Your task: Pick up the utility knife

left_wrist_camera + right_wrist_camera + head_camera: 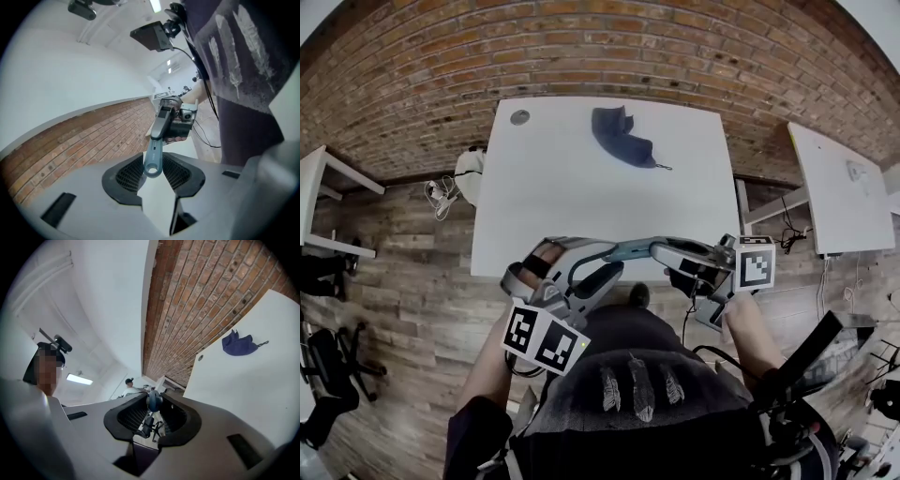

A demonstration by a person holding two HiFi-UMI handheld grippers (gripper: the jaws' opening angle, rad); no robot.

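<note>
A slim blue-grey utility knife (636, 248) hangs in the air between my two grippers, over the near edge of the white table (581, 197), close to my body. My left gripper (614, 260) has the ring end of the knife (157, 140) between its pads (129, 176), which touch both edges. My right gripper (663, 251) is shut on the other end, and in the left gripper view that right gripper (183, 119) sits at the knife's far tip. In the right gripper view the knife (154, 399) shows end-on, pinched at the fingertips.
A dark blue cloth pouch (623, 136) lies at the table's far side, before the brick wall. A round cable hole (519, 117) marks the far left corner. Another white table (844, 197) stands at the right, cables (441, 192) and dark chairs (328, 375) at the left.
</note>
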